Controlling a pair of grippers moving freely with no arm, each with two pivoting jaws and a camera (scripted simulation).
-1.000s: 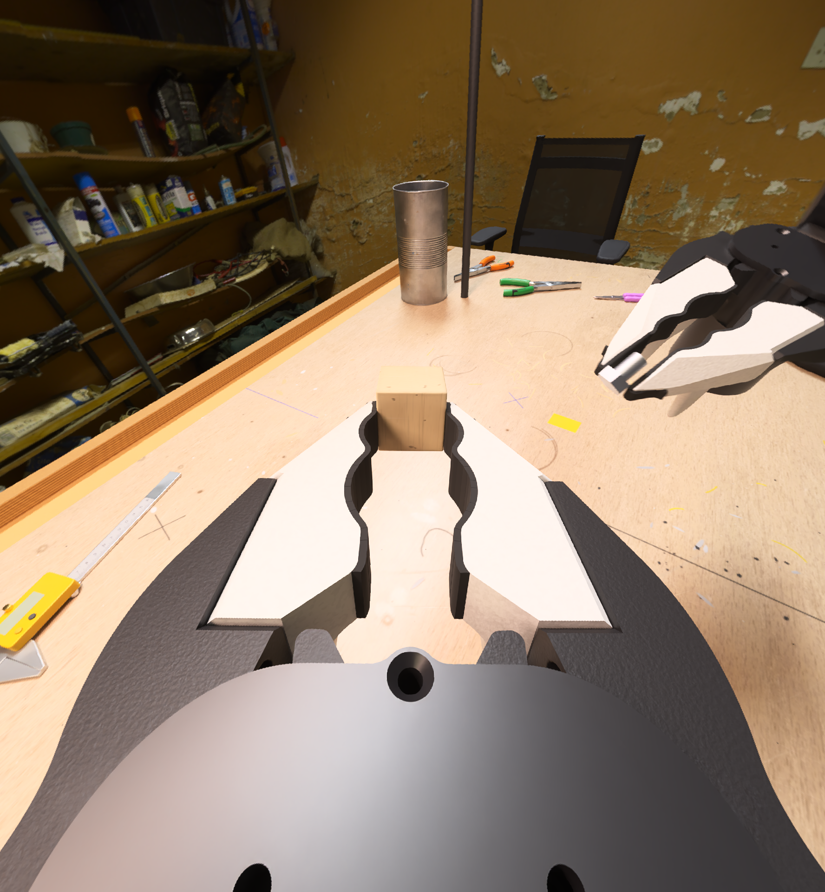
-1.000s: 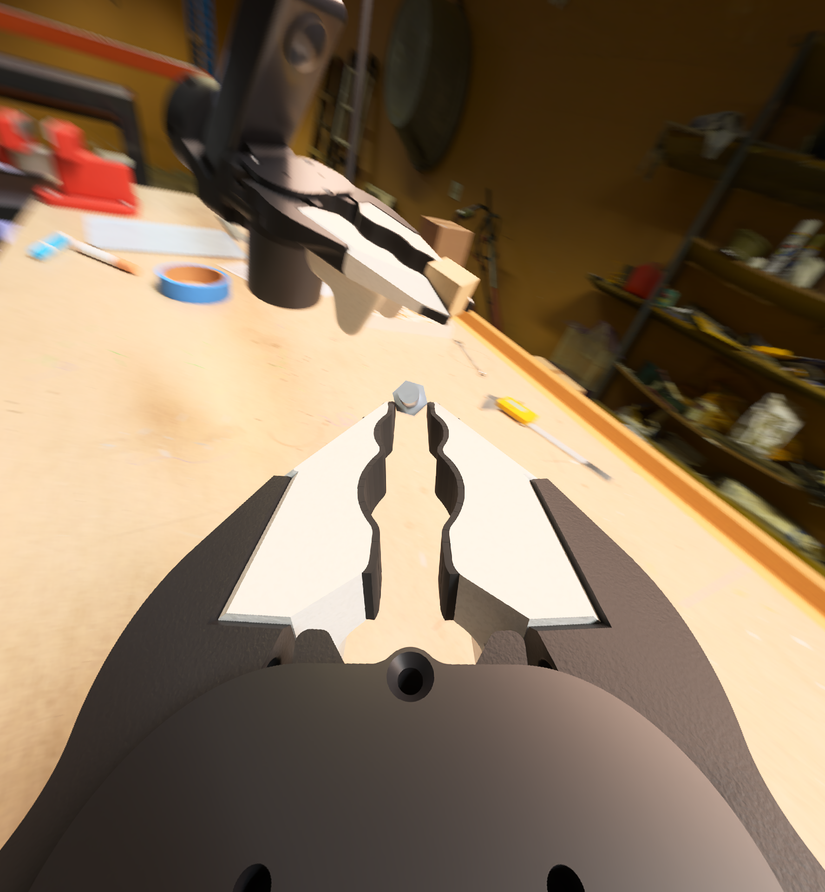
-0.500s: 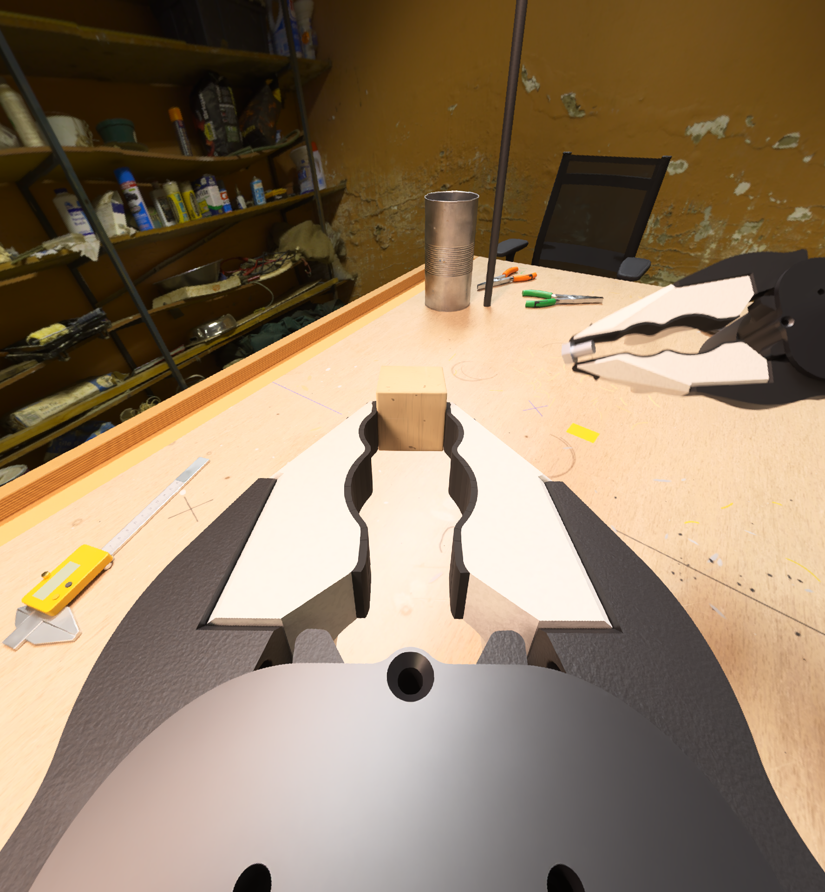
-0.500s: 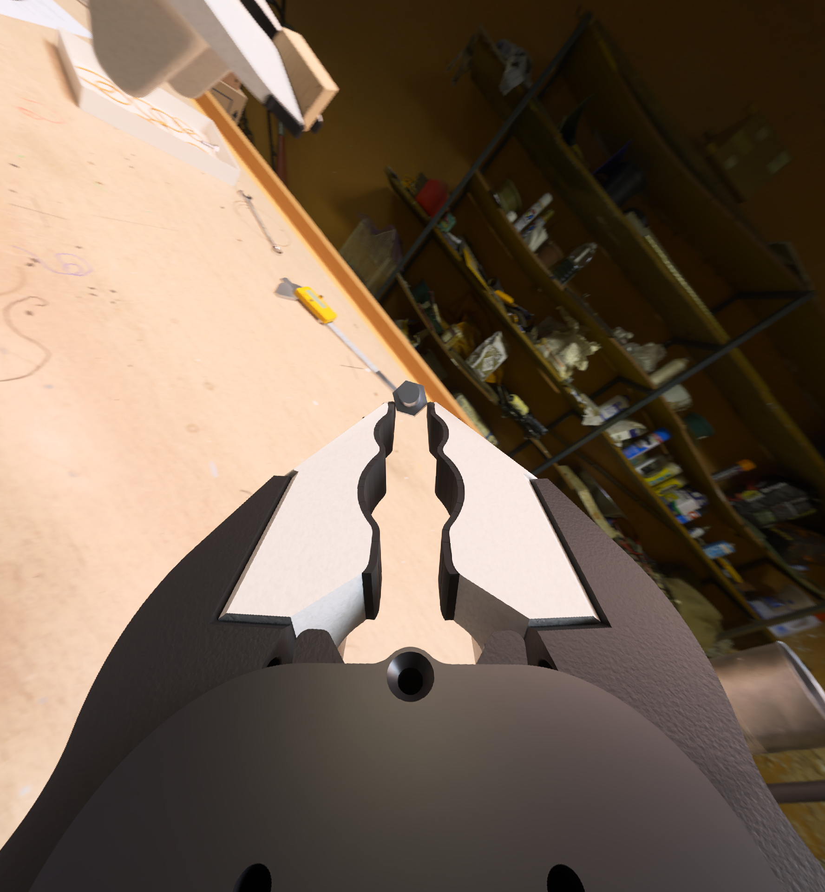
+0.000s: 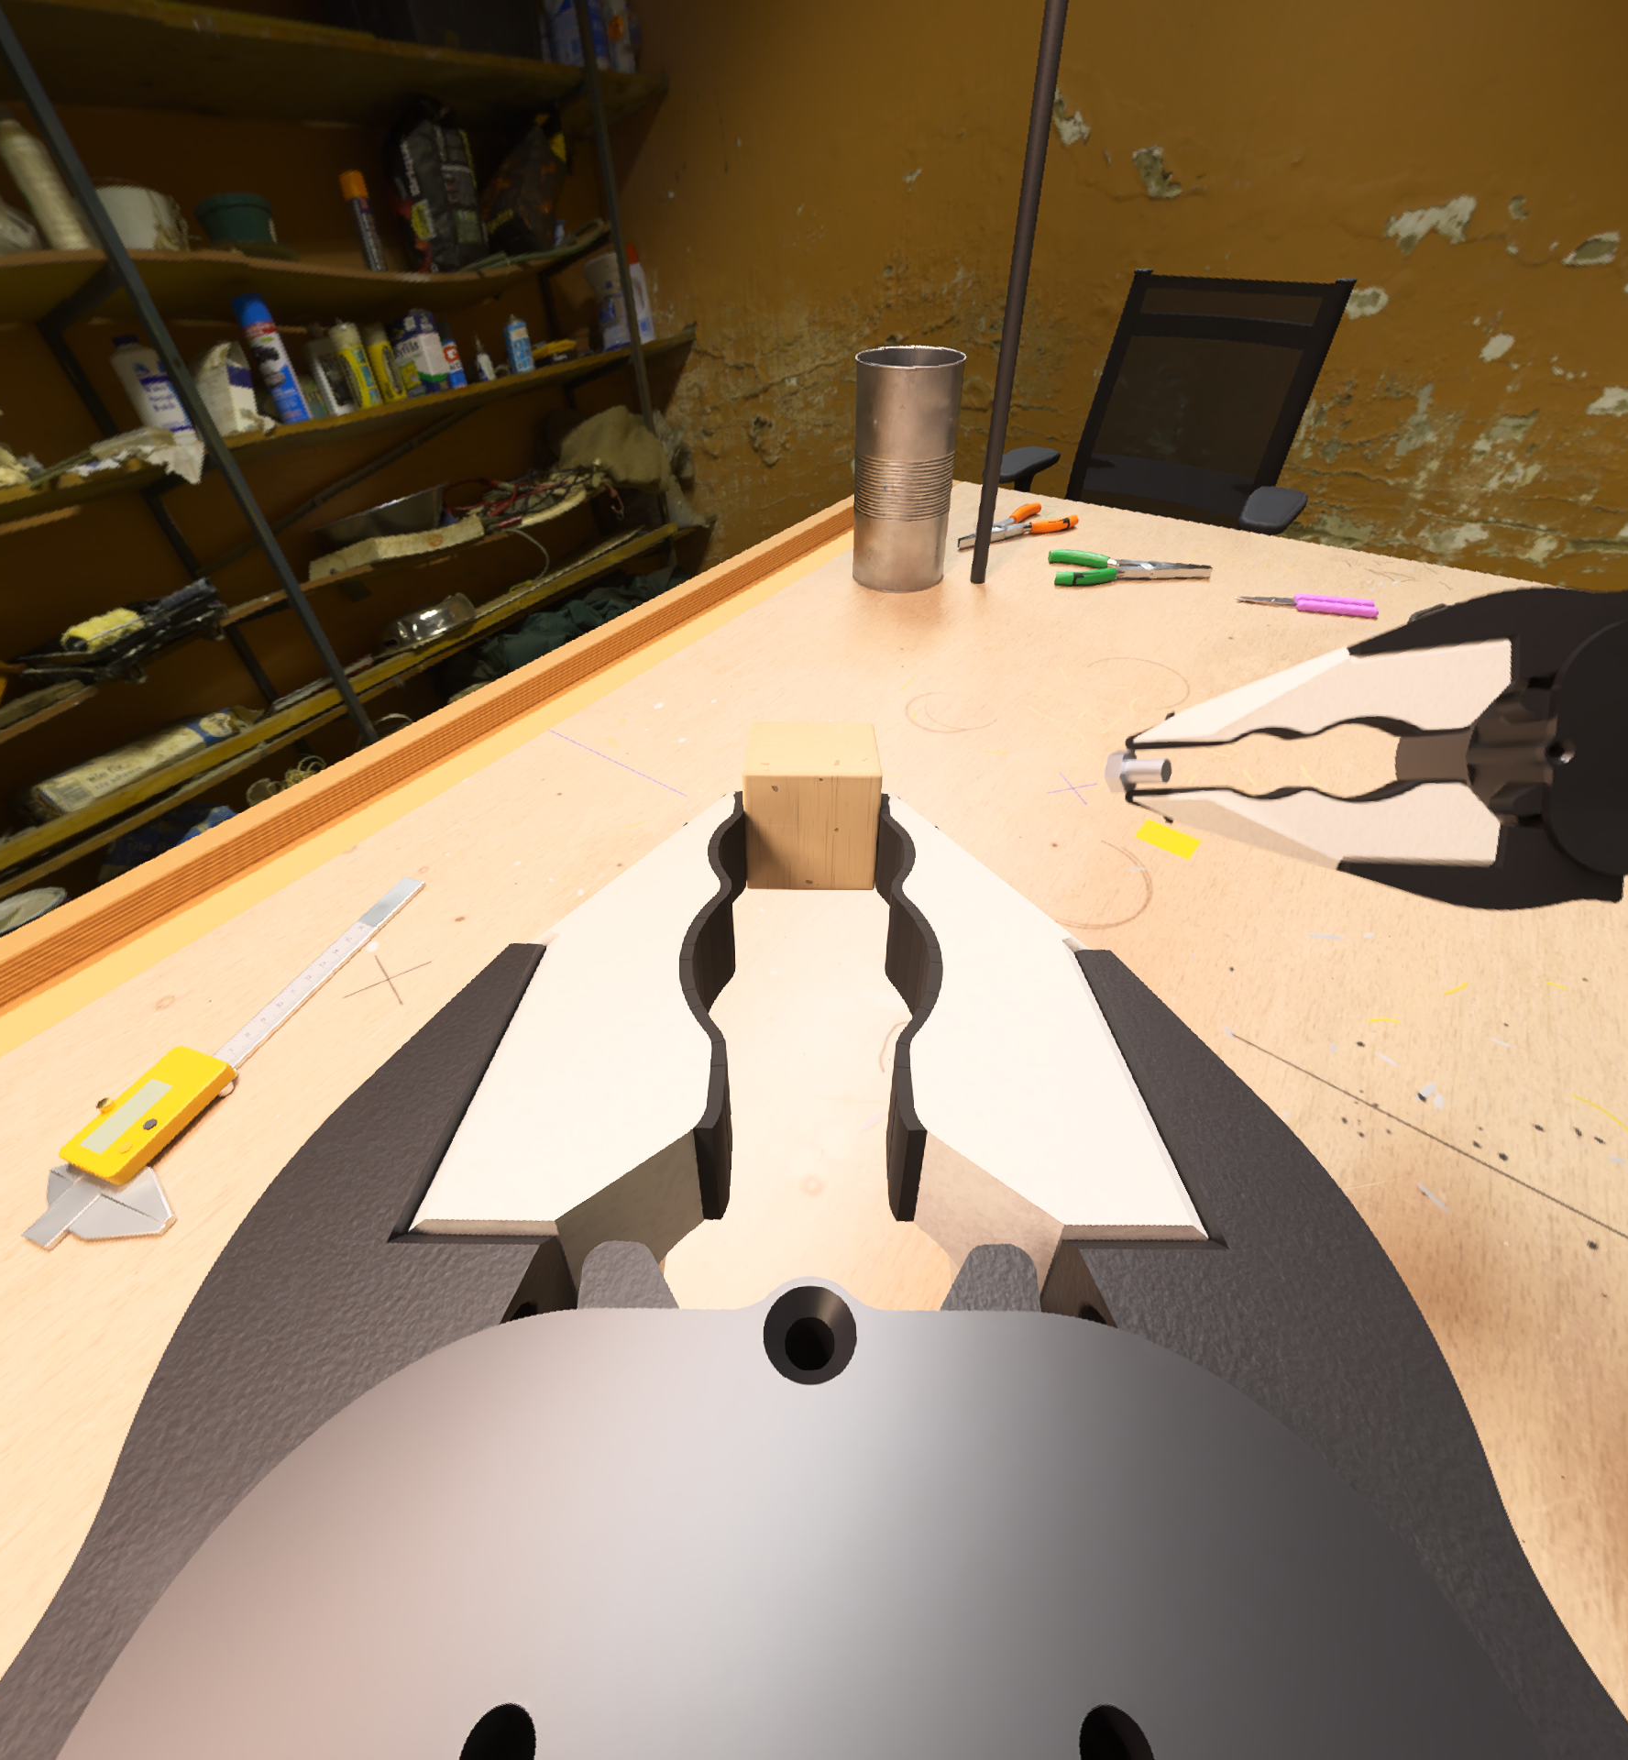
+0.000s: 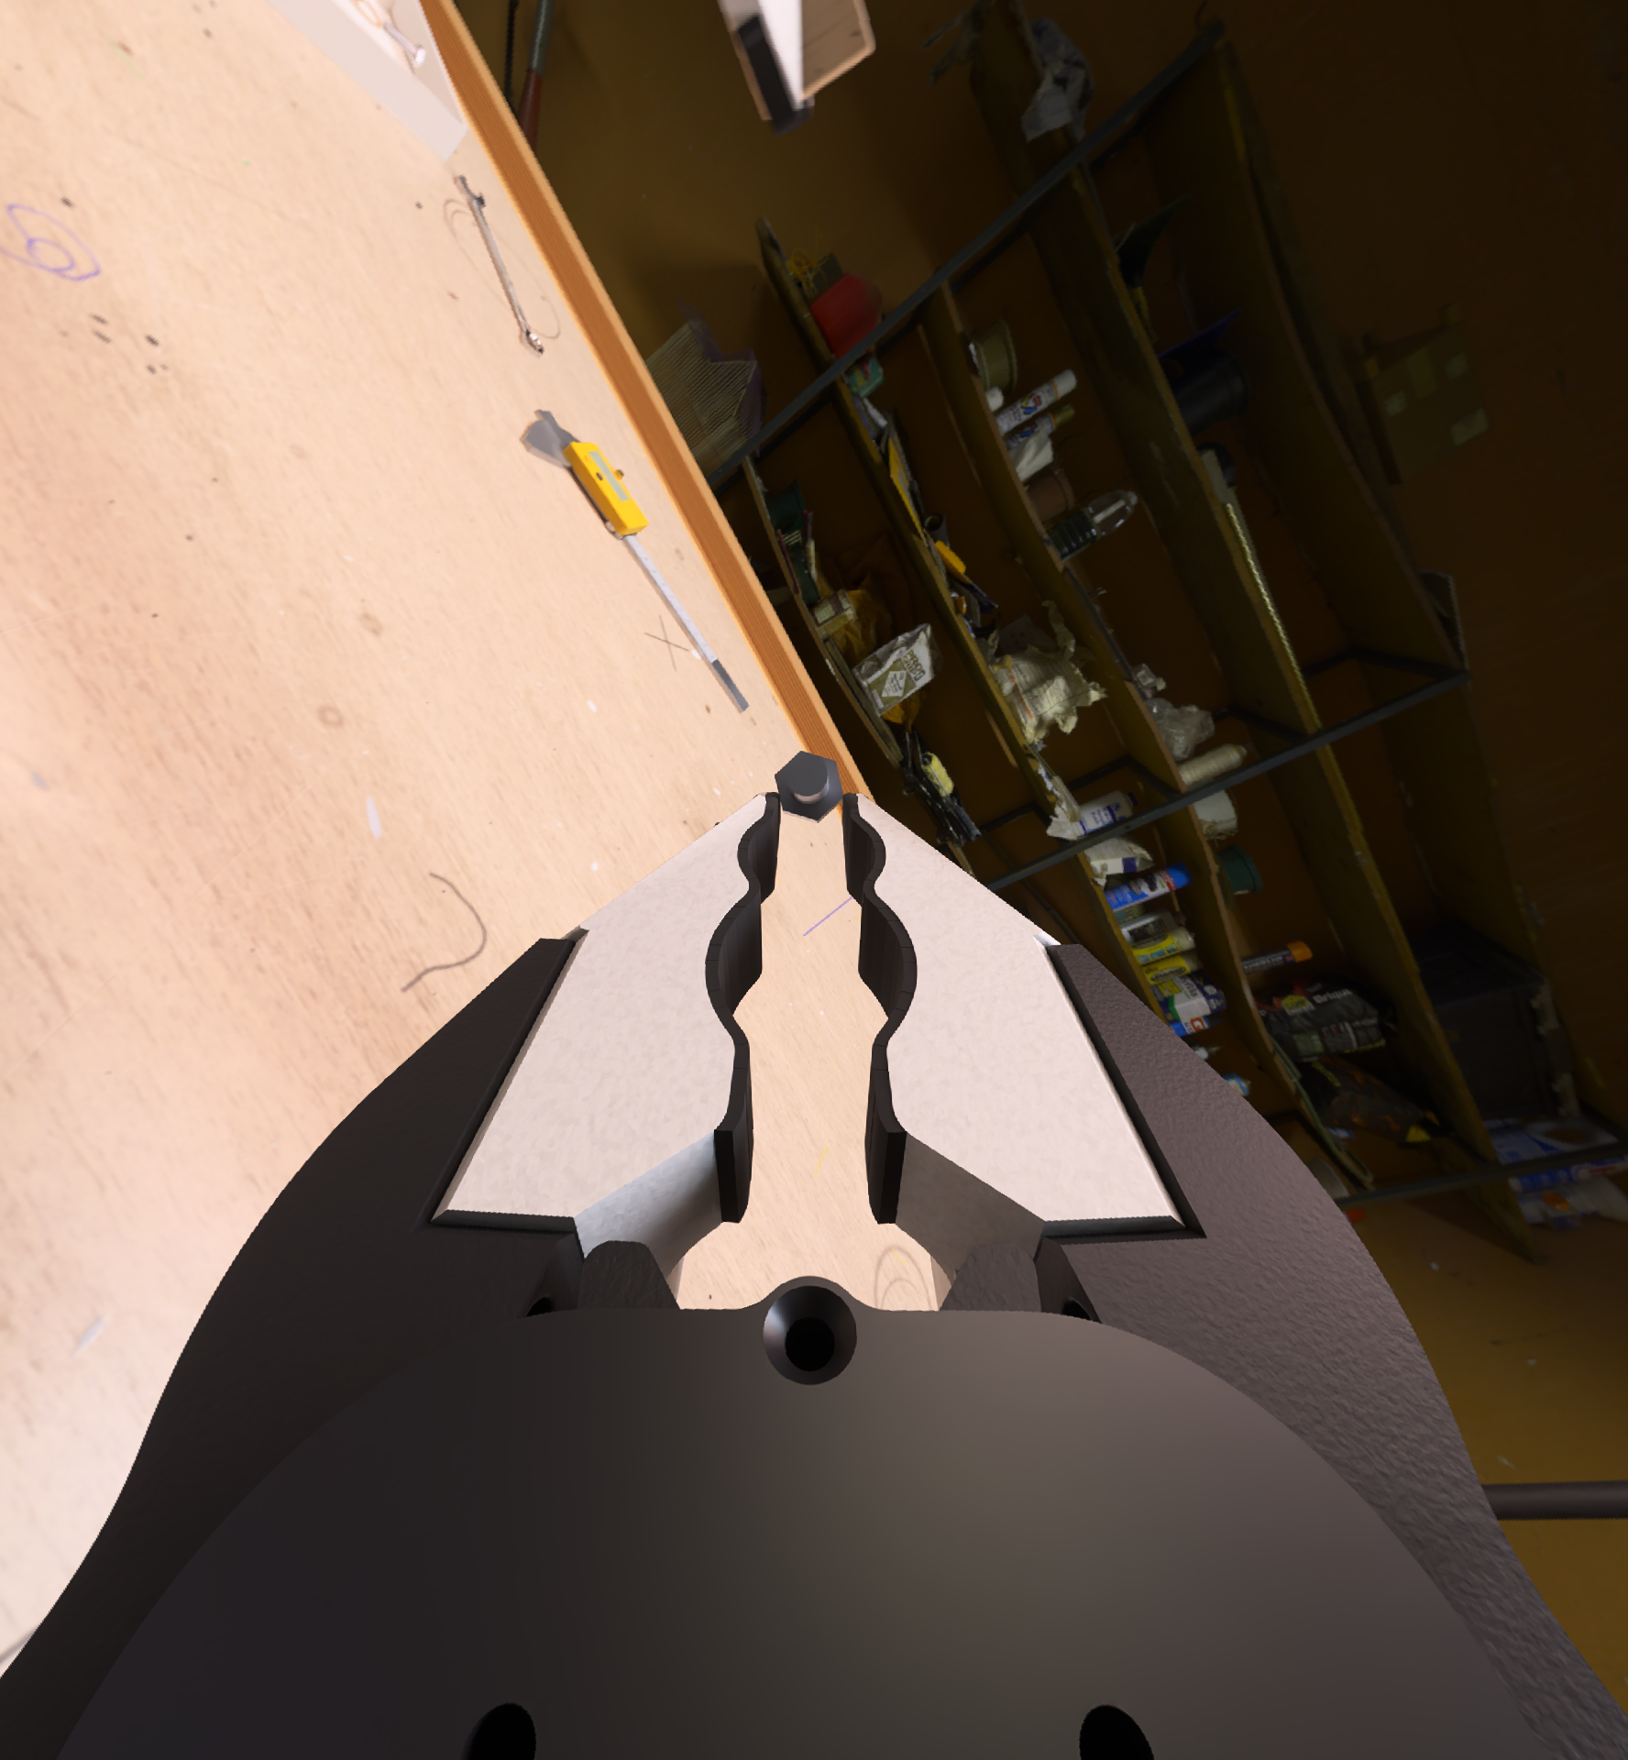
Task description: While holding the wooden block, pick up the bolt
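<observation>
The wooden block (image 5: 810, 819) is clamped in the left claw (image 5: 810, 810), one bolt (image 6: 807, 786) in the right claw (image 6: 807, 805), both raised above open tabletop (image 5: 1267, 1095) near its edge.

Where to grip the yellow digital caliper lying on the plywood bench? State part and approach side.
Grip the yellow digital caliper across its yellow slider body, coming from straight above with fingers spanning its width: it lies flat, and the thin steel beam offers little to pinch. That is a judgement.

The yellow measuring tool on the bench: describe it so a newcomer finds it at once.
Follow the wooden workbench to its raised orange edge beside the shelves. There lies a yellow-bodied caliper with a long steel blade. Nothing else on the bench is yellow-bodied; the pliers far off have green handles.
</observation>
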